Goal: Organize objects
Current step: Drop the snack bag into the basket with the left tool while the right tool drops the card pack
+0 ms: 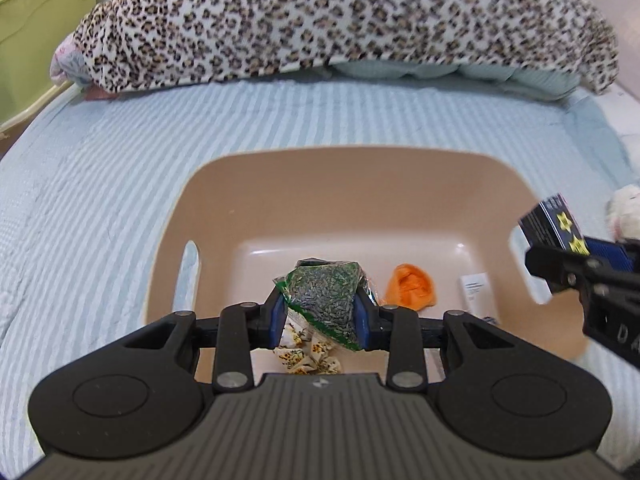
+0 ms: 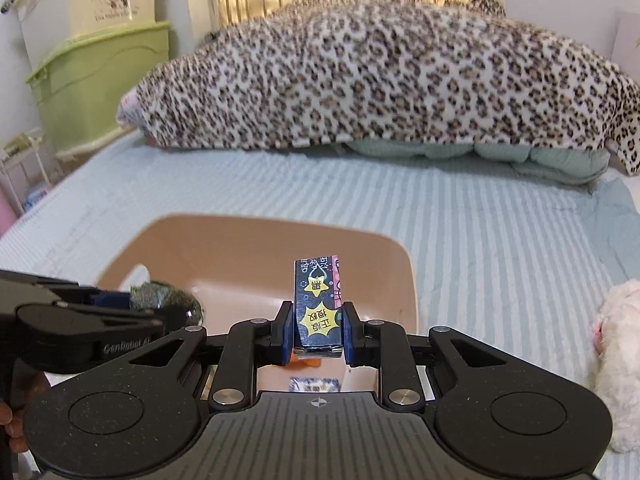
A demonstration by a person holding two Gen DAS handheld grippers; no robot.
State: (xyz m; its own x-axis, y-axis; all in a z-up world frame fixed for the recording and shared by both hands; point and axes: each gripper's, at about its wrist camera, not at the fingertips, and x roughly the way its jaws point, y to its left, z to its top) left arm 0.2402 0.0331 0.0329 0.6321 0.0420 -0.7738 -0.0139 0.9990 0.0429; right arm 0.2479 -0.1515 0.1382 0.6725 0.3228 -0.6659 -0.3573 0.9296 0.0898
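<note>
Left gripper [image 1: 320, 312] is clamped on a seed bag [image 1: 326, 296], blue pads [image 1: 278, 320] pressing both sides, bag held over the inside of the tan basin [image 1: 224, 184]. Below it on the basin floor: a floral cloth bundle [image 1: 308, 354]; to its right an orange piece [image 1: 410, 286], then a white tube [image 1: 478, 294] by the right wall. Right gripper [image 2: 316, 332] is closed on a dark box [image 2: 318, 308] with yellow star labels, box upright between the fingers, above the basin's right side; from the left wrist view the same box [image 1: 548, 226] sits just outside or over the right rim, can't tell which. Basin rests on a striped blue bedsheet [image 1: 100, 200]. Leopard blanket [image 2: 380, 76] heaped at the far end, white plush toy [image 2: 618, 360] on the sheet right of the basin, green bin [image 2: 100, 76] off the bed's left.
</note>
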